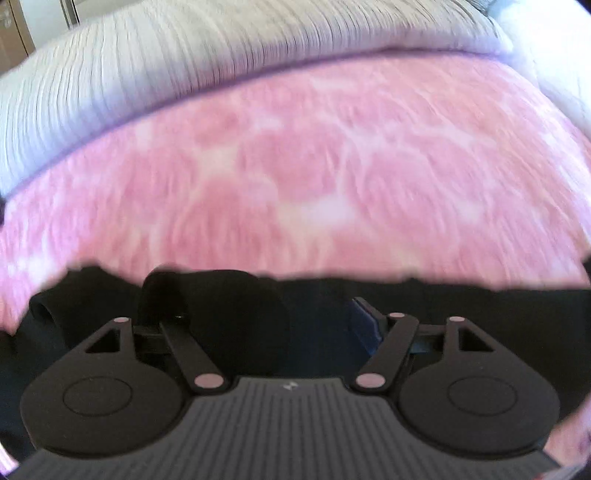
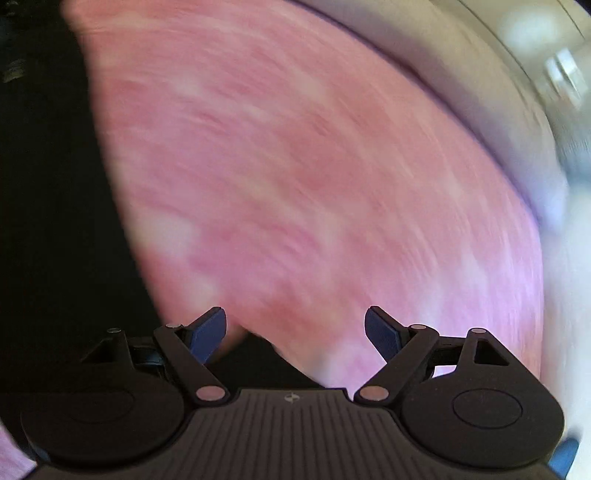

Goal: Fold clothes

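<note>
A black garment [image 1: 325, 306] lies across the bottom of the left wrist view on a pink mottled blanket [image 1: 295, 166]. My left gripper [image 1: 284, 317] is open over it. A fold of the black cloth covers its left finger, and only the right blue pad [image 1: 364, 321] shows. In the right wrist view the same black garment [image 2: 55, 221] fills the left side, and a corner of it reaches under the gripper. My right gripper [image 2: 295, 326] is open above the pink blanket [image 2: 314, 184], with nothing between its blue pads [image 2: 208, 332]. Both views are blurred.
White ribbed bedding [image 1: 147, 66] lies beyond the pink blanket's far edge. A brown door or cabinet [image 1: 14, 29] shows at the top left. In the right wrist view, pale bedding [image 2: 461, 74] and a bright blurred area border the blanket on the right.
</note>
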Tool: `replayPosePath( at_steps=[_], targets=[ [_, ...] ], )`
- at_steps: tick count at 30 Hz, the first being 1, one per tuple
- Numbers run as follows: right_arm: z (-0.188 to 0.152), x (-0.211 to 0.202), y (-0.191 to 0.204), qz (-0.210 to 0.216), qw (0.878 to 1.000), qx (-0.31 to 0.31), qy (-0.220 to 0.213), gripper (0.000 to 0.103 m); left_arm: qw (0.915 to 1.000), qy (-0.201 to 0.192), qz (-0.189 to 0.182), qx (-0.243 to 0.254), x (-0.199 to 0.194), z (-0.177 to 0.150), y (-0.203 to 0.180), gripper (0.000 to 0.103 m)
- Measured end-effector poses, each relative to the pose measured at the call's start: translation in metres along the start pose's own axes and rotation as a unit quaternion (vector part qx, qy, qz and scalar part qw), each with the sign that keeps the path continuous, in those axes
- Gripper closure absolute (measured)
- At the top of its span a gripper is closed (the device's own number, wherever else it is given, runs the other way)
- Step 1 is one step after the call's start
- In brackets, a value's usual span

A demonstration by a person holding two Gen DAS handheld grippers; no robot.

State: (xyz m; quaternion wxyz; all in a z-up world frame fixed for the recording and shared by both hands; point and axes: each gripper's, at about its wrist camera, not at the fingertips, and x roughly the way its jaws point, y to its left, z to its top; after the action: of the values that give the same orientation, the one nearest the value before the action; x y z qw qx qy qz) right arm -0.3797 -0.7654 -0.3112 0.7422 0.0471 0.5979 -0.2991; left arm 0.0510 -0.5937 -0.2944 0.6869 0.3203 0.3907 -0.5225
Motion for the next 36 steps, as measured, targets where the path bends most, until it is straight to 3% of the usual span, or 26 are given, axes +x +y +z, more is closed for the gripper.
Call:
replayPosePath(
  at_steps=[3,4,5,6,7,9,12,13,14,15,17,18,19,20,23,26,28,30,32,36],
  targets=[
    [-0.039,0.014,-0.042,0.071,0.987,0.142,0.034,0.017,1.0,-0.001,-0.007,-0.006,0.025,0.042,-0.01,0.035],
    [-0.055,0.015,-0.05,0.105,0.975,0.191,0.033,0.022,0.9999,-0.002,-0.01,-0.001,0.033,0.055,-0.016,0.035],
    [-0.069,0.014,-0.056,0.138,0.962,0.234,0.025,0.041,0.9999,-0.003,-0.013,0.01,0.038,0.066,-0.024,0.035],
    [-0.083,0.012,-0.06,0.17,0.945,0.277,0.019,0.049,0.9996,-0.007,-0.013,0.024,0.043,0.074,-0.032,0.035],
    [-0.094,0.008,-0.063,0.187,0.932,0.31,0.011,0.053,0.9992,-0.006,-0.012,0.036,0.049,0.083,-0.039,0.035],
    [-0.103,-0.005,-0.063,0.185,0.922,0.339,-0.016,0.059,0.9989,0.014,-0.009,0.045,0.062,0.096,-0.05,0.035],
    [-0.102,-0.016,-0.067,0.174,0.921,0.347,-0.043,0.059,0.9993,0.011,-0.01,0.033,0.059,0.094,-0.052,0.035],
    [-0.1,-0.019,-0.069,0.17,0.92,0.348,-0.053,0.043,0.9996,0.007,-0.01,0.027,0.053,0.089,-0.05,0.034],
    [-0.097,-0.019,-0.071,0.168,0.92,0.348,-0.062,0.022,0.9997,0.004,-0.011,0.019,0.045,0.081,-0.046,0.033],
    [-0.092,-0.015,-0.072,0.165,0.921,0.346,-0.07,0.018,0.9999,0.004,-0.011,0.01,0.037,0.072,-0.04,0.032],
    [-0.078,-0.004,-0.072,0.174,0.924,0.332,-0.073,0.025,0.9999,0.006,-0.011,-0.006,0.021,0.053,-0.026,0.031],
    [-0.072,0.004,-0.073,0.186,0.924,0.327,-0.068,0.035,0.9998,0.009,-0.009,-0.014,0.011,0.043,-0.018,0.03],
    [-0.067,0.01,-0.074,0.2,0.923,0.322,-0.059,0.068,0.9997,0.012,-0.005,-0.021,0.002,0.033,-0.01,0.03],
    [-0.064,0.013,-0.076,0.202,0.925,0.317,-0.05,0.091,0.9996,0.014,0.002,-0.025,-0.008,0.024,-0.002,0.03],
    [-0.072,-0.01,-0.084,0.168,0.935,0.306,-0.068,0.095,0.9982,0.018,0.022,-0.053,-0.032,0.0,0.017,0.03],
    [-0.105,-0.042,-0.086,0.118,0.945,0.298,-0.069,0.095,0.9966,0.027,0.016,-0.076,-0.045,-0.024,0.016,0.029],
    [-0.133,-0.055,-0.085,0.094,0.948,0.299,-0.048,0.096,0.9956,0.034,0.008,-0.087,-0.052,-0.04,0.012,0.028],
    [-0.159,-0.058,-0.08,0.069,0.95,0.306,0.002,0.095,0.9943,0.04,0.0,-0.099,-0.058,-0.055,0.007,0.029],
    [-0.173,-0.063,-0.07,0.057,0.945,0.32,0.033,0.094,0.9928,0.047,-0.008,-0.11,-0.065,-0.071,0.002,0.028],
    [-0.19,-0.079,-0.04,0.047,0.941,0.331,0.057,0.089,0.9932,0.061,-0.045,-0.089,-0.071,-0.09,-0.034,0.028]
  ],
)
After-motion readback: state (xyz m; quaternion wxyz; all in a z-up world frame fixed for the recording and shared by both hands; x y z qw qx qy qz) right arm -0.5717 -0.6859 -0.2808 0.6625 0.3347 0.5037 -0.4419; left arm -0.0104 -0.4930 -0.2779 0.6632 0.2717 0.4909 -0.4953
